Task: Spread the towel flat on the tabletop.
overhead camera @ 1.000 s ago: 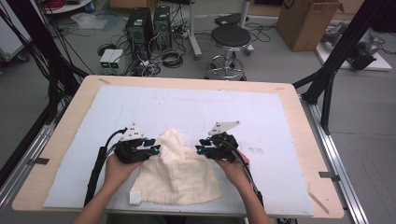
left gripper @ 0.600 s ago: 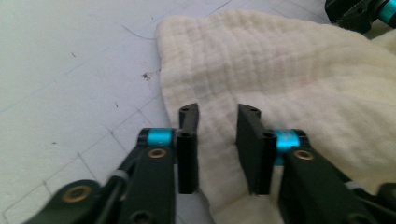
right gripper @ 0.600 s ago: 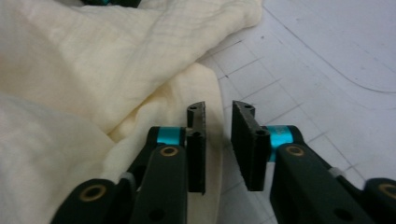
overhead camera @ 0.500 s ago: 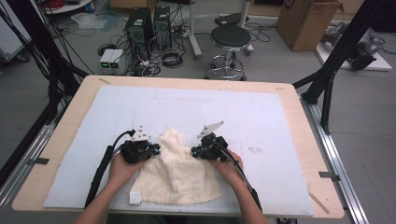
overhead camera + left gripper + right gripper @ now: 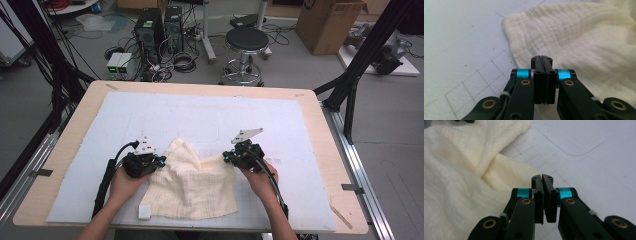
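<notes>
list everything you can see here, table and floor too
cloth: 1, cream, crumpled at the near middle of the table, between the grippers
mat: 1, pale blue-white with a faint grid, covering the table
table: 1, light wood rim
stool: 1, black seat, on the floor beyond the table
computer towers: 2, black, floor at far left
cardboard box: 1, brown, floor at far right
left gripper: 1, black with cyan rings, jaws shut at the cloth's left edge
right gripper: 1, black with cyan rings, jaws shut at the cloth's right edge
</notes>
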Motion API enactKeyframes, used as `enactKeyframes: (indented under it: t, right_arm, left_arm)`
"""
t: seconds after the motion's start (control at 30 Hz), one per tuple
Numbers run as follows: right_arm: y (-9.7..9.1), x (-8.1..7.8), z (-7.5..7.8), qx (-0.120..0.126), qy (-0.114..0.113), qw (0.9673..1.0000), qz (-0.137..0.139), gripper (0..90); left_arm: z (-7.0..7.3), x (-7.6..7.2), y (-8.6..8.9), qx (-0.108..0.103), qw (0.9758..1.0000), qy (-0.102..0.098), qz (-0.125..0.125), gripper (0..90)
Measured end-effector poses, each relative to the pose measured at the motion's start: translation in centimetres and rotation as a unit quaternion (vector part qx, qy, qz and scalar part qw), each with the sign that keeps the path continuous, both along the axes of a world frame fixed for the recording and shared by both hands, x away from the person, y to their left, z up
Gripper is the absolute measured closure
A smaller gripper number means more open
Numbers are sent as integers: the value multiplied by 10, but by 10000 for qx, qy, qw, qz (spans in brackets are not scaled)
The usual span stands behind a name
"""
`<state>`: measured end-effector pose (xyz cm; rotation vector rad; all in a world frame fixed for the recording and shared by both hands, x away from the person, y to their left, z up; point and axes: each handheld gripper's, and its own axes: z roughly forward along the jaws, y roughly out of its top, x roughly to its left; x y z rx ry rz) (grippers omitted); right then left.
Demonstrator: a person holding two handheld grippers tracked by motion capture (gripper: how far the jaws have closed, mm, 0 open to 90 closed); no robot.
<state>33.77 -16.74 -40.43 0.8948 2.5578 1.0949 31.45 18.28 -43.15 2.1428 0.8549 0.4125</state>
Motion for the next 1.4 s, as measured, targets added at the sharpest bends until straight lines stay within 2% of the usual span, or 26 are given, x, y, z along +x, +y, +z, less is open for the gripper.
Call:
enactKeyframes:
  t: [0.1, 0.13, 0.2, 0.3, 0.4, 0.43, 0.5, 0.57, 0.6, 0.67, 0.7, 0.77, 0.83, 0.9, 0.93, 0.97, 1.03, 1.1, 1.13, 1.17, 1.2, 1.23, 1.3, 1.33, 1.37, 1.4]
  right_arm:
    - [-17, -15, 12, -75, -220, 9995, -220, 885]
    - [-17, -15, 12, -75, -220, 9995, -220, 885]
    - [-26, -24, 19, -75, -385, 9988, -294, 884]
    - [-34, -38, 23, -68, -479, 9983, -322, 884]
    - [-37, -49, 17, -44, -380, 9990, -241, 884]
    - [-37, -54, 11, -18, -234, 9996, -168, 883]
    - [-37, -58, 8, -54, -185, 9997, -123, 883]
    - [-37, -64, 3, -41, -28, 10000, -30, 881]
    - [-37, -69, 1, -70, 34, 9999, 98, 877]
    - [-37, -72, 1, -89, 47, 9999, 140, 871]
    - [-36, -74, 3, -66, 97, 9998, 176, 856]
    - [-37, -76, 8, -55, 57, 9998, 190, 817]
    - [-37, -71, 23, 96, -96, 9997, 194, 744]
    - [-36, -68, 28, 152, -170, 9996, 193, 725]
    - [-34, -63, 32, 197, -223, 9994, 178, 703]
    - [-30, -51, 35, 260, -259, 9992, 165, 660]
    - [-28, -46, 35, 309, -206, 9992, 166, 647]
    - [-18, -29, 30, 423, -141, 9987, 239, 595]
    - [-15, -24, 28, 413, -67, 9988, 272, 578]
    - [-4, -10, 18, 368, 97, 9987, 346, 533]
    - [-4, -10, 18, 368, 97, 9987, 346, 533]
    - [2, -2, 8, 371, 414, 9975, 428, 519]
    - [4, 2, 4, 336, 488, 9971, 485, 522]
    - [7, 7, -6, 158, 800, 9952, 533, 562]
    - [7, 9, -11, 96, 969, 9935, 581, 609]
    - [7, 10, -13, 61, 1058, 9926, 590, 667]
  left_arm:
    - [3, -6, 3, -124, 9999, -9, -7, 885]
    - [4, -9, 3, -111, 9999, -32, -12, 885]
    - [6, -12, 5, -146, 9999, -6, -34, 885]
    - [9, -21, 7, -208, 9997, 47, -90, 885]
    - [8, -31, 8, -128, 9995, 146, -247, 885]
    - [7, -33, 8, -130, 9993, 199, -278, 885]
    - [5, -40, 12, -118, 9989, 301, -340, 885]
    - [4, -45, 16, -154, 9981, 434, -419, 885]
    - [4, -46, 17, -169, 9979, 459, -433, 883]
    - [6, -49, 21, -355, 9973, 464, -437, 876]
    - [8, -49, 22, -399, 9973, 450, -430, 843]
    - [14, -45, 24, -548, 9972, 375, -330, 779]
    - [18, -38, 22, -624, 9972, 359, -207, 720]
    - [22, -28, 18, -600, 9977, 294, -128, 707]
    - [22, -25, 15, -614, 9977, 262, -101, 687]
    - [22, -20, 12, -600, 9979, 223, -66, 646]
    - [20, -11, 7, -597, 9979, 249, -32, 638]
    - [17, -4, 4, -520, 9982, 285, 3, 594]
    - [15, 0, 2, -511, 9983, 296, 14, 586]
    - [13, 3, 2, -537, 9981, 300, 12, 568]
    - [12, 5, 2, -508, 9982, 314, 42, 568]
    - [9, 7, 1, -420, 9985, 351, 47, 562]
    - [5, 11, 1, -249, 9986, 457, 61, 562]
    - [2, 12, 1, -163, 9986, 491, 84, 584]
    - [-1, 13, 1, 9, 9986, 528, 49, 602]
    - [-3, 13, 0, 53, 9985, 542, 63, 620]
